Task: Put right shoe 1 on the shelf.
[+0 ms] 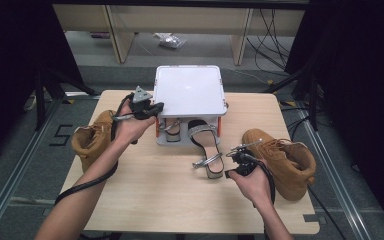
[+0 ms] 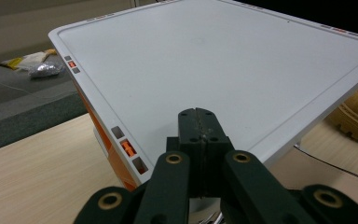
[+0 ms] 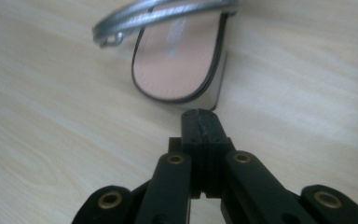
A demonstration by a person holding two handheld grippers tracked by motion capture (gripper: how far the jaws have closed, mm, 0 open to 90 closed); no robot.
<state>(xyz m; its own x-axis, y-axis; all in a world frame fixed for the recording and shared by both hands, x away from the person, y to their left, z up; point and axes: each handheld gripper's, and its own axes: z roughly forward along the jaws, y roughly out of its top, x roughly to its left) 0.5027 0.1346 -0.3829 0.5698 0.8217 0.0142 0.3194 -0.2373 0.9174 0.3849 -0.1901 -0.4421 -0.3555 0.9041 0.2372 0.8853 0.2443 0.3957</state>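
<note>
Standing at the far middle of the table (image 1: 145, 200) is a white two-tier rack (image 1: 190, 90), its flat top bare and its orange side posts showing at the corners. One sandal (image 1: 172, 129) sits inside the lower tier; the other sandal (image 1: 207, 145), silver-strapped with a block heel, lies with its toe under the rack and its heel out on the table toward the person. Tan boot (image 1: 92, 137) rests at the left table edge, partly behind the left forearm; a second tan boot (image 1: 282, 160) lies on its side at the right edge. Left gripper (image 2: 199, 122) is held at the rack's near left corner, jaws pressed together with nothing between them, tips over the white top near its edge. Right gripper (image 3: 200, 122) sits just behind the outer sandal's heel, jaws fully closed and empty; in the right gripper view the tips are just short of the heel block, contact not certain. Right hand (image 1: 252, 182) is just beside the right boot.
</note>
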